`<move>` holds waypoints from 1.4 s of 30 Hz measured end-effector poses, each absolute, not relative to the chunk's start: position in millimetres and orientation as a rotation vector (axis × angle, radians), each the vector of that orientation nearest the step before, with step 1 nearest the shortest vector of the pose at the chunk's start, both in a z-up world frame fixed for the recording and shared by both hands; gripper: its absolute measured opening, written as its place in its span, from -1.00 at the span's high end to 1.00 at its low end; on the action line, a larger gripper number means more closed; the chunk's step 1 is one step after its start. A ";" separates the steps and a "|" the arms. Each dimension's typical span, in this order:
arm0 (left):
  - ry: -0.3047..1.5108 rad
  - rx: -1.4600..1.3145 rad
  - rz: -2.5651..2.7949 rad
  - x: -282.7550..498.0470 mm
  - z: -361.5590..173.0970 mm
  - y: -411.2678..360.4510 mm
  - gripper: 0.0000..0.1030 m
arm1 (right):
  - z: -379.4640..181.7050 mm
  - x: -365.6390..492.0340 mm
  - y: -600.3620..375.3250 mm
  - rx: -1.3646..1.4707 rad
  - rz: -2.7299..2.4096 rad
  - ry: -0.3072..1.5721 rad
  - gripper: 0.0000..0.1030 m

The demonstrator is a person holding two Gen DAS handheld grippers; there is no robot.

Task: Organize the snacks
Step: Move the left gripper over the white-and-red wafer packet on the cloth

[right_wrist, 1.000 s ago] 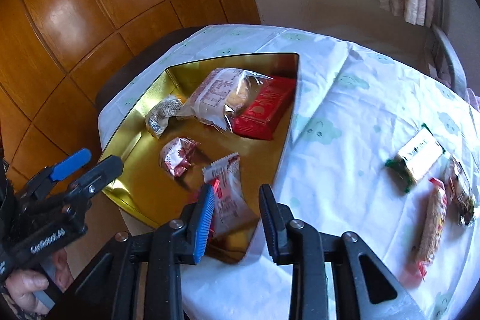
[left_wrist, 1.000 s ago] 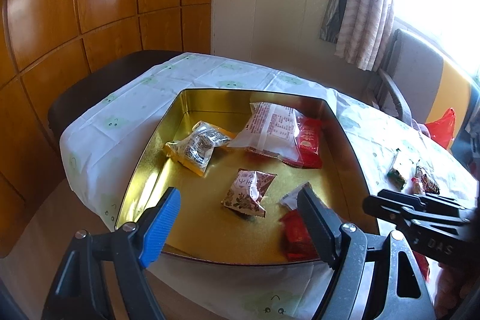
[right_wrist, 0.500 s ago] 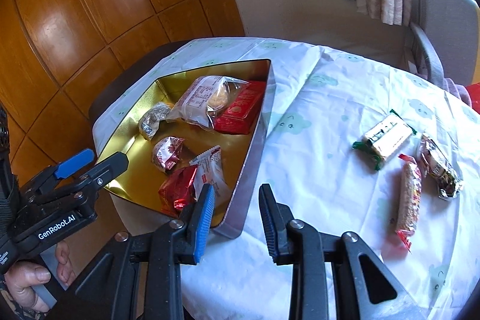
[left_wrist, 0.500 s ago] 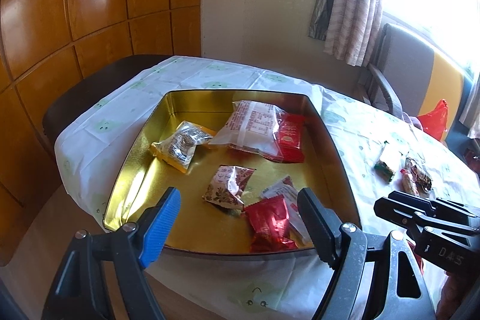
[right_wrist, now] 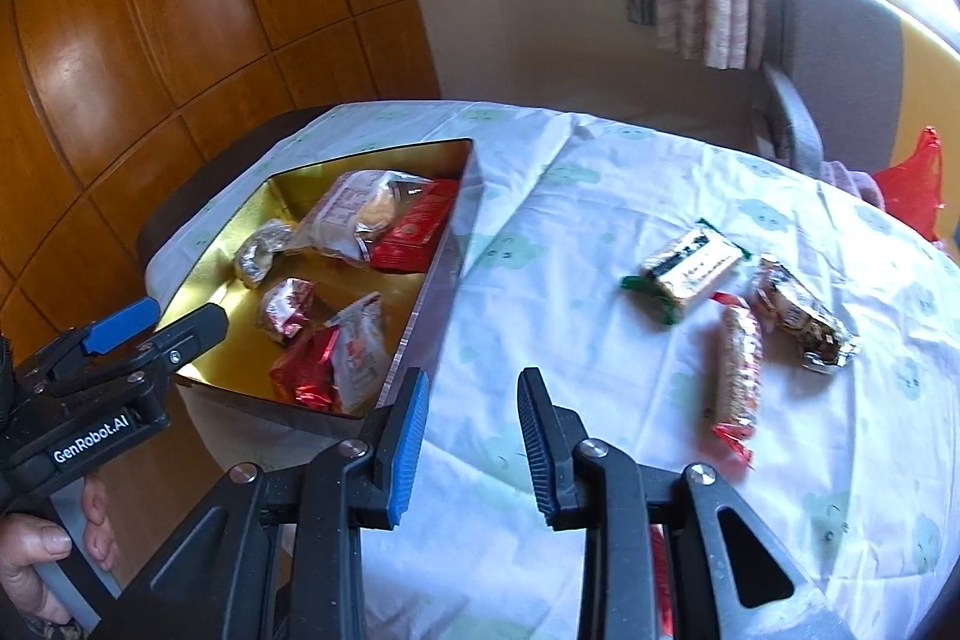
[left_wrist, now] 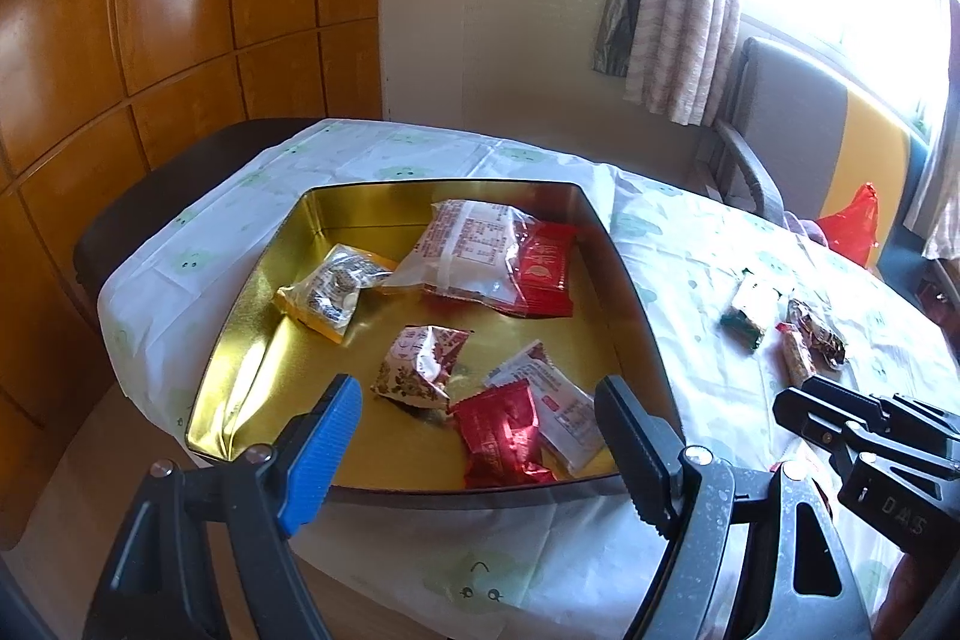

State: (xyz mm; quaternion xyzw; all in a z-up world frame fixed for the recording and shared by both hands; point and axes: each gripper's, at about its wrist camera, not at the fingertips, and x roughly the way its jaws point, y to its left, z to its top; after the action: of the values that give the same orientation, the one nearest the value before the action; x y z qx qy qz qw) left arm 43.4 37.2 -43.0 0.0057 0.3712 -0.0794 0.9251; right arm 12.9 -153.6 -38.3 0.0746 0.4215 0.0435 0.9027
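R-wrist: 3 snacks outside tin

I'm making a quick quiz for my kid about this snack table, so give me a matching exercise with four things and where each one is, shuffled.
Things:
1. red square packet
2. green-ended bar
3. orange-red plastic bag
4. gold tin

Places:
A. on the tablecloth, outside the tin
B. at the table's left end
C. beyond the table's far right edge
D. inside the tin, by its far right corner

Pairs: 1-D, 2-A, 3-C, 4-B

red bag cut off, wrapper print unreadable
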 end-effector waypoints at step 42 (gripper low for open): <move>0.969 0.238 -0.652 6.4 -81.1 -150.0 -0.56 | -73.6 -104.4 -321.1 0.312 -0.337 0.895 0.40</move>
State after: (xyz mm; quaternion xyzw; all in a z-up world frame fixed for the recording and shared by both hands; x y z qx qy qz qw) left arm 6.4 -150.0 -81.1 0.1121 0.4564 -0.3072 0.8275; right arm -104.4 -321.1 -73.6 0.1495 0.4289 -0.1613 0.8762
